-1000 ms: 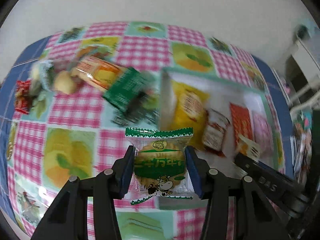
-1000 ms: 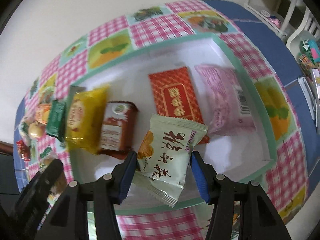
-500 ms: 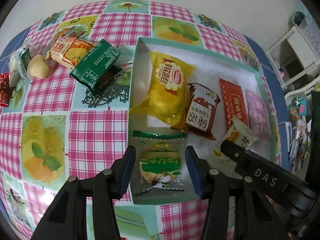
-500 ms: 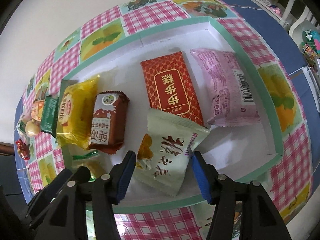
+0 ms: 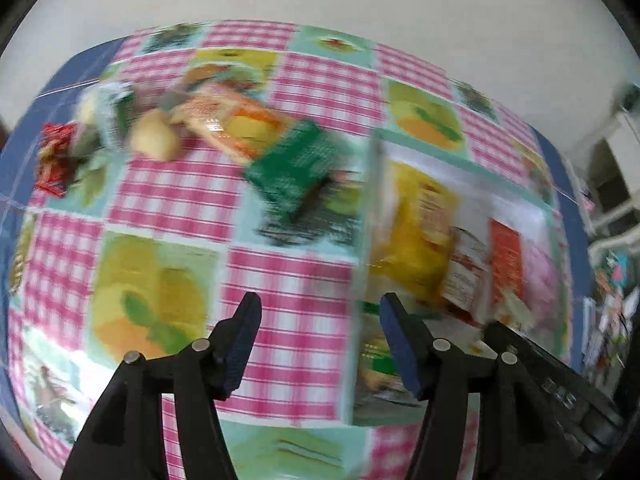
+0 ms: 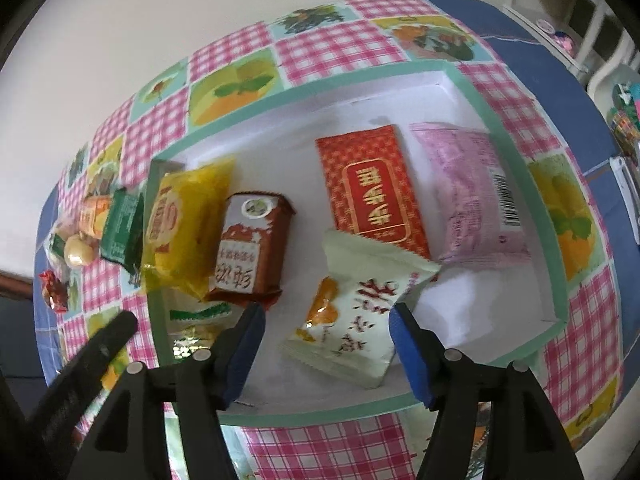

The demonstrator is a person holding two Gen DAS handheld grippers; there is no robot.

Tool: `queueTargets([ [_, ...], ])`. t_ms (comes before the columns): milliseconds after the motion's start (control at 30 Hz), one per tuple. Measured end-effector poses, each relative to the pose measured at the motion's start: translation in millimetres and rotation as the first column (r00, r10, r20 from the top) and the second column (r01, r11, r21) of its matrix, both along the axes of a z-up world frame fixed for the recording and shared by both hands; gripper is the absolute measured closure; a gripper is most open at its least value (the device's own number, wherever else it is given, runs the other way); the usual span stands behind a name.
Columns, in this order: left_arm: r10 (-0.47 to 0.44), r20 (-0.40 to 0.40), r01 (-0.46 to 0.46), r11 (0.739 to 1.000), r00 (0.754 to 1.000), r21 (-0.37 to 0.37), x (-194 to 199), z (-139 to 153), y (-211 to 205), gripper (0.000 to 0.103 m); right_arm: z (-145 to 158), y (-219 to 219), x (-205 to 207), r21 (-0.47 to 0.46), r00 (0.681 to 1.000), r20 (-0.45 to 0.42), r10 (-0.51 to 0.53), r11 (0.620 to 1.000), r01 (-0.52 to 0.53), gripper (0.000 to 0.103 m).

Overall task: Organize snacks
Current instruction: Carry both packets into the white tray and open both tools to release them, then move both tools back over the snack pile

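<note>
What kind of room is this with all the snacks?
Probably a room in someone's home, maybe a dining corner. A table wears a pink checked cloth with fruit pictures, a shallow white box holds wrapped snacks, and white shelves with small things stand beside it.

Inside white box (image 6: 472,92) with mint rim: yellow packet (image 6: 188,232) at nine o'clock, brown packet (image 6: 252,248) beside it, red packet (image 6: 372,196) centre, pink packet (image 6: 476,196) at three o'clock, pale green packet (image 6: 352,320) lying flat at six. Outside, at nine o'clock: dark green packet (image 6: 122,230), orange packet (image 6: 94,216), round candy (image 6: 78,252).
</note>
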State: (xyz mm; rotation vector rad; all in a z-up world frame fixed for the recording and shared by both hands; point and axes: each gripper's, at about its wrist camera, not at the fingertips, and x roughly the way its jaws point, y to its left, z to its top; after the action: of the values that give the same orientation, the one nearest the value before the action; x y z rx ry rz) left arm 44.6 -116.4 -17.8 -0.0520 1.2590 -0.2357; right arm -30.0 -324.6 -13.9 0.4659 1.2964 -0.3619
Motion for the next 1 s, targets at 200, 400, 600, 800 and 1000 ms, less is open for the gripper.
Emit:
queueTargets([
  [200,0.097,-0.001,-0.097,0.991,0.995,0.095,11,-14,29,0.034,2,22,9,-0.023,0.996,0.014,0.094,0.995,-0.093,0.035],
  [400,0.127,0.007,-0.127,0.987,0.992,0.096,12,-15,43,0.028,3,38,15,-0.046,0.990,0.021,0.140,0.989,-0.139,0.030],
  [600,0.123,0.029,-0.126,0.987,0.992,0.104,11,-12,45,0.011,-1,39,17,-0.054,0.990,0.021,0.137,0.989,-0.136,0.009],
  [800,0.140,0.045,-0.144,0.983,0.989,0.116,14,-10,43,0.005,1,37,15,-0.062,0.990,0.047,0.131,0.990,-0.128,0.000],
  [1000,0.158,0.060,-0.164,0.980,0.986,0.116,14,-10,50,0.004,0,36,13,-0.036,0.989,0.069,0.130,0.991,-0.128,0.000],
])
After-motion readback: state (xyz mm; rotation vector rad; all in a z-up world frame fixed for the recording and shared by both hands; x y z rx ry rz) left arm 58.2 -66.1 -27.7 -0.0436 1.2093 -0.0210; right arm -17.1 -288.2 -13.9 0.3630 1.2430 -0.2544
